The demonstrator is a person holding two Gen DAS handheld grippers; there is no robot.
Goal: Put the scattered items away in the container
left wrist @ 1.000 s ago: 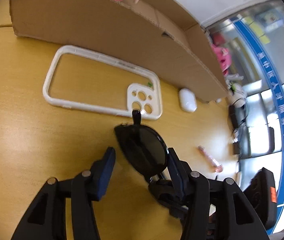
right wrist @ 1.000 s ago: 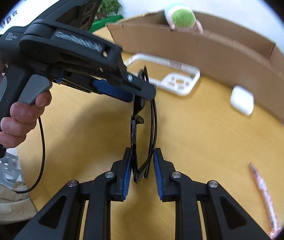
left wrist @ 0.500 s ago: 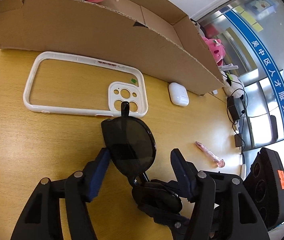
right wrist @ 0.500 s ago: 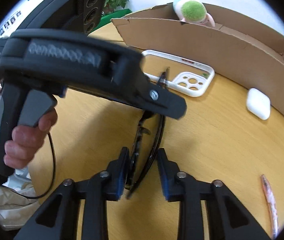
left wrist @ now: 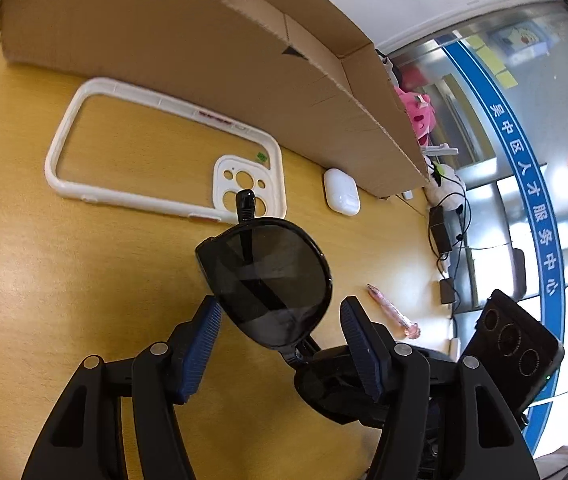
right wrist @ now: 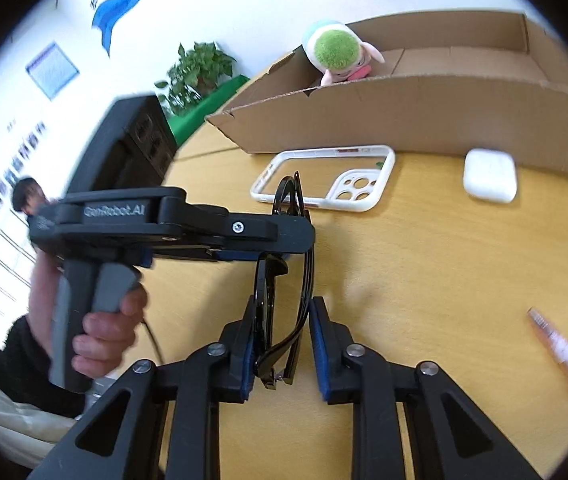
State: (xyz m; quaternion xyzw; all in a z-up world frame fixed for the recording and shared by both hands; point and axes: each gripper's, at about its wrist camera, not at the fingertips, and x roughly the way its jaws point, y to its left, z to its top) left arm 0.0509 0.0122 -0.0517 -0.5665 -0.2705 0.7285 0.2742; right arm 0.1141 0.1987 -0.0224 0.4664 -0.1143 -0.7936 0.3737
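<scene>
Black sunglasses (left wrist: 268,284) are held folded above the wooden table, also seen edge-on in the right wrist view (right wrist: 284,280). My right gripper (right wrist: 282,354) is shut on their lower end, its pads touching both sides. My left gripper (left wrist: 280,340) is open, its fingers either side of the lens without touching; it shows from the side in the right wrist view (right wrist: 268,240). The open cardboard box (left wrist: 188,48) stands behind, with a green and pink plush toy (right wrist: 336,54) inside.
A white phone case (left wrist: 164,156) lies in front of the box. A white earbud case (left wrist: 341,192) lies to its right, near the box wall. A pink pen (left wrist: 392,312) lies further right. A person (right wrist: 30,200) is in the background.
My right gripper's jaws widened slightly around the sunglasses. My left gripper stayed open around the lens. The sunglasses have risen higher and the views have shifted toward the box.
</scene>
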